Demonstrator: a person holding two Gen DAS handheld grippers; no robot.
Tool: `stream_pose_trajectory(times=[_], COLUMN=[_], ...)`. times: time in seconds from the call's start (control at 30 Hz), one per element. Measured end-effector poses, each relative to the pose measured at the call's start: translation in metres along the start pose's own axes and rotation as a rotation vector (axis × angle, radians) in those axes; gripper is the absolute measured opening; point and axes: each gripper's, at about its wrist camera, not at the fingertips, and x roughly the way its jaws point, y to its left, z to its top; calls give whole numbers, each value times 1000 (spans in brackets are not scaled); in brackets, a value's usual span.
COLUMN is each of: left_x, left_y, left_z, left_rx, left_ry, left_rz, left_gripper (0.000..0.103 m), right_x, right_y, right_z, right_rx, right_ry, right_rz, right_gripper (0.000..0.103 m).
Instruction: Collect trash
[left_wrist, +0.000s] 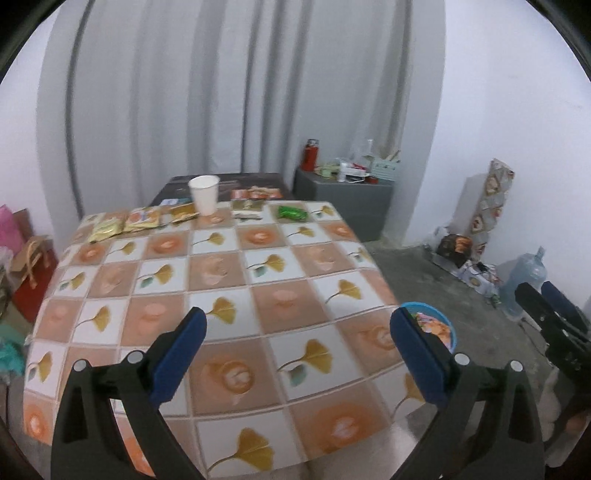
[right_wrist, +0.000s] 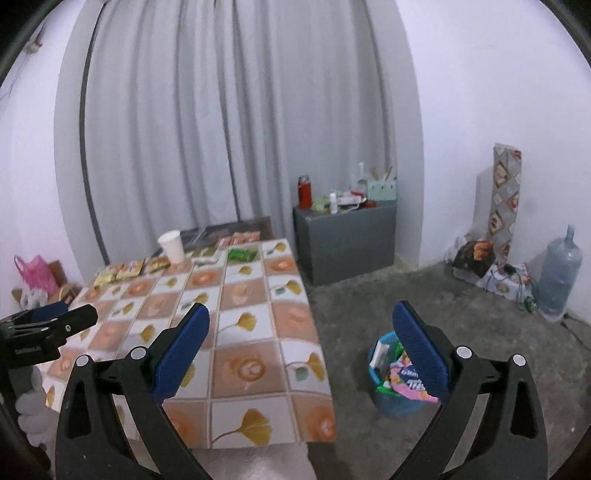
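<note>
A table with a checked ginkgo-leaf cloth (left_wrist: 221, 280) (right_wrist: 236, 332) holds trash along its far edge: a white paper cup (left_wrist: 204, 195) (right_wrist: 172, 246), gold and orange snack wrappers (left_wrist: 127, 221) (right_wrist: 122, 272), a green wrapper (left_wrist: 292, 213) (right_wrist: 242, 254) and more packets (left_wrist: 255, 194). A blue bin (right_wrist: 395, 398) (left_wrist: 448, 325) full of wrappers stands on the floor right of the table. My left gripper (left_wrist: 297, 354) is open and empty over the table's near half. My right gripper (right_wrist: 301, 350) is open and empty above the table's right edge.
A grey cabinet (right_wrist: 345, 240) with a red flask and clutter stands behind the table's right corner. A water jug (right_wrist: 559, 275), boxes and a rolled cloth sit by the right wall. Bags (left_wrist: 26, 266) lie left of the table. Grey curtains hang behind.
</note>
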Motion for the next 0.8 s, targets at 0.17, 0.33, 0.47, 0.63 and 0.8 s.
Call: stream_pose_trajectory(times=[0.17, 0.33, 0.47, 0.63, 0.8], left_x=[6, 12, 13, 14, 17], left_y=[7, 1, -3, -6, 7], left_z=[-23, -52, -60, -64, -67], left_rx=[-22, -41, -51, -13, -58], left_ry=[76, 155, 187, 210, 238], left_rz=[72, 75, 89, 169, 211], left_gripper=[97, 97, 97, 97, 97], right_x=[-1, 2, 3, 10, 12], right_y=[15, 17, 16, 20, 24], right_z=[-10, -29, -42, -60, -68], right_rx=[-14, -16, -15, -35, -69], right_ry=[100, 207, 276, 355, 385], right_rz=[-8, -27, -37, -60, -94], right_gripper=[95, 95, 95, 95, 95])
